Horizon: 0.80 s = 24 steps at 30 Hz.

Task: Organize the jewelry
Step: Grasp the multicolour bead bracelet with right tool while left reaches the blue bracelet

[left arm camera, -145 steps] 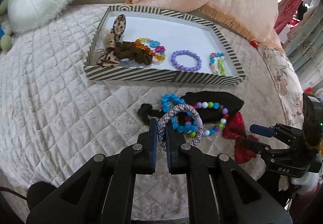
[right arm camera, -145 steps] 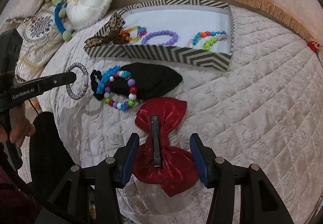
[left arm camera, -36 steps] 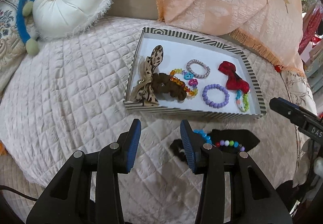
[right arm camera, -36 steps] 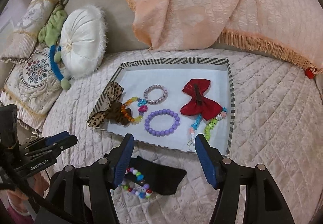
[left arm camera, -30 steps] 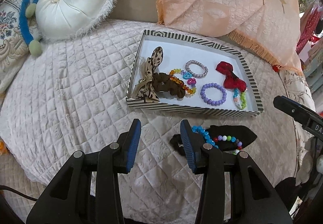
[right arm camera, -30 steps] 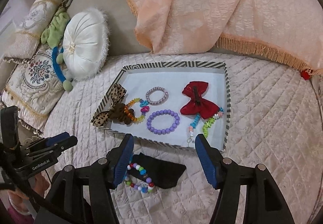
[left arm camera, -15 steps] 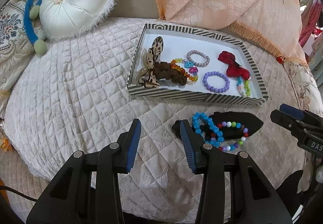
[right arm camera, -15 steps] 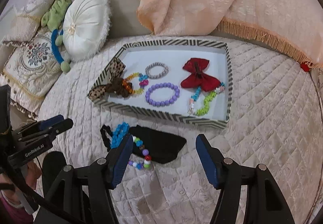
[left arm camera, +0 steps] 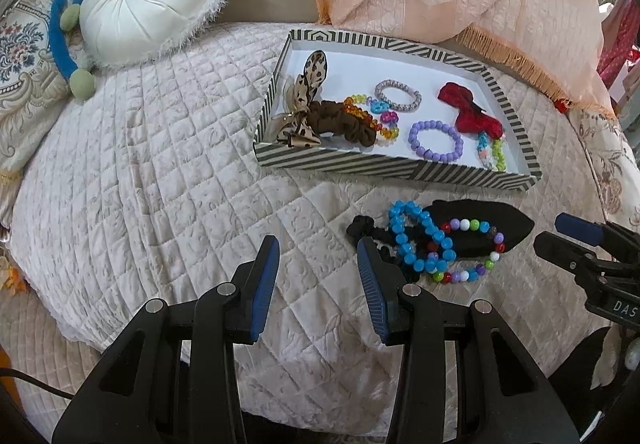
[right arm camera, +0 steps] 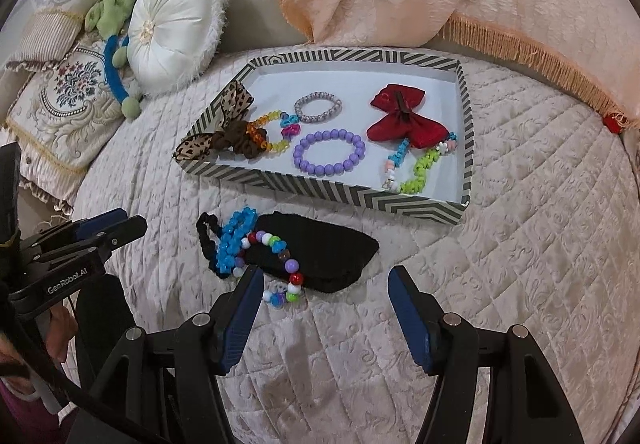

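Bracelets outside the striped tray: the blue bead bracelet and multicoloured bead bracelet lie on the black pouch. Left gripper, jaws spread and empty, hovers just left of them. Right gripper, likewise spread and empty, hovers just before the pouch.

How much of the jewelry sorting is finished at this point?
Mostly done: the striped tray holds the red bow, purple bracelet, braided bracelet and others. Both the left gripper and right gripper are open and empty. The blue bracelet, multicolor bracelet and black pieces remain outside.
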Tool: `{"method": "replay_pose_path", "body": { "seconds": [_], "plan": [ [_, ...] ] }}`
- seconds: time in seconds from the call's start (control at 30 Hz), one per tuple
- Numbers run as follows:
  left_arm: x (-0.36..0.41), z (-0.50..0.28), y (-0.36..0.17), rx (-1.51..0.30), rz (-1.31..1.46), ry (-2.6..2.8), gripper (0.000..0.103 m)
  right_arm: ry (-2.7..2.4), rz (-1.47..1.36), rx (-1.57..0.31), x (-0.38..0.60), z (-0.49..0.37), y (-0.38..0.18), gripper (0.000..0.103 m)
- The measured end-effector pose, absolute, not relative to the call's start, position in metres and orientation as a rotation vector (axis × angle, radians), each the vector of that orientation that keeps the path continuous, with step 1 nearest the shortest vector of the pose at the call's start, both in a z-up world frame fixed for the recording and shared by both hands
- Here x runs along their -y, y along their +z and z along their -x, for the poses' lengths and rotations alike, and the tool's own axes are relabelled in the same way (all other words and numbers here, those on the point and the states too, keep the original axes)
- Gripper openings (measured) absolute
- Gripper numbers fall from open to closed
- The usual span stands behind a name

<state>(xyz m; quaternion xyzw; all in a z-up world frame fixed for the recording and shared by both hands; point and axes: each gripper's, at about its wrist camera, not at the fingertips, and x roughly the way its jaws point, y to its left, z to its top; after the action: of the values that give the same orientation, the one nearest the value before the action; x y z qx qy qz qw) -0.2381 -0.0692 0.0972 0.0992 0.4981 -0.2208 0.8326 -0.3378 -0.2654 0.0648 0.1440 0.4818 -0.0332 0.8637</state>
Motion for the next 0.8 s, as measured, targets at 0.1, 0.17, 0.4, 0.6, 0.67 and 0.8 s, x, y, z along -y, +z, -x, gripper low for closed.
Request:
{"method": "replay_pose_path", "body": {
  "seconds": [0.1, 0.17, 0.4, 0.6, 0.67, 0.8],
  "plan": [
    [0.068, 0.239, 0.095, -1.062, -0.213, -0.467, 0.040, -0.072, -0.302, -1.014, 0.267, 0.340, 0.063, 0.062],
    [0.068, 0.239, 0.094, -1.064, -0.214, -0.465, 0.040, -0.076, -0.306, -1.021, 0.269, 0.341, 0.060, 0.062],
    [0.063, 0.235, 0.089, -1.090, -0.197, -0.467, 0.042, -0.084, -0.310, -1.039, 0.272, 0.344, 0.053, 0.062],
    [0.049, 0.223, 0.083, -1.151, -0.110, -0.483, 0.051, -0.089, -0.315, -1.051, 0.277, 0.343, 0.044, 0.062],
    [0.045, 0.217, 0.079, -1.186, -0.071, -0.486, 0.051, -0.085, -0.326, -1.041, 0.279, 0.344, 0.044, 0.062],
    [0.043, 0.209, 0.070, -1.235, -0.008, -0.487, 0.051, -0.048, -0.321, -1.010, 0.272, 0.343, 0.051, 0.062]
  ]
}}
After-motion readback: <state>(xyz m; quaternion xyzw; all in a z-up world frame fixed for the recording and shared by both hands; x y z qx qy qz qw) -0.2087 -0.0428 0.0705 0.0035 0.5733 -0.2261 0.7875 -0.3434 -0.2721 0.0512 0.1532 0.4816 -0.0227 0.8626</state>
